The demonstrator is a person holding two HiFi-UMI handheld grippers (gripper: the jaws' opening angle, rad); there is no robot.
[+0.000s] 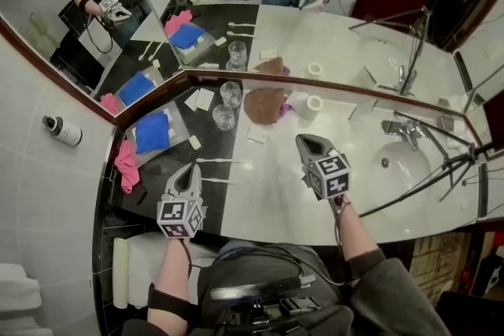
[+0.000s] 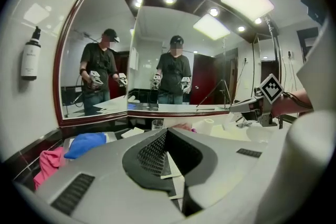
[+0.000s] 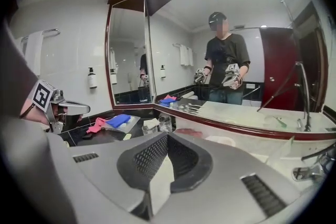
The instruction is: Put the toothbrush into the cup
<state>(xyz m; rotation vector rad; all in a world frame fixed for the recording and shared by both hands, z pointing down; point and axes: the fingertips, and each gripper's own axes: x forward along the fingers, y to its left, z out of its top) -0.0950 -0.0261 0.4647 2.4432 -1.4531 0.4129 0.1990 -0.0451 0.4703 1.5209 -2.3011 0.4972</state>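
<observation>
Two slim white toothbrushes lie side by side on the black part of the counter. Behind them, close to the mirror, stand two clear glass cups; one cup shows in the left gripper view and both in the right gripper view. My left gripper hovers just in front of the toothbrushes, shut and empty. My right gripper hangs over the white marble to the right, also shut with nothing in it.
A tray with a blue cloth and a pink cloth lie at the left. A brown bundle and a tape roll sit by the mirror. The sink with its faucet is at the right, crossed by tripod legs.
</observation>
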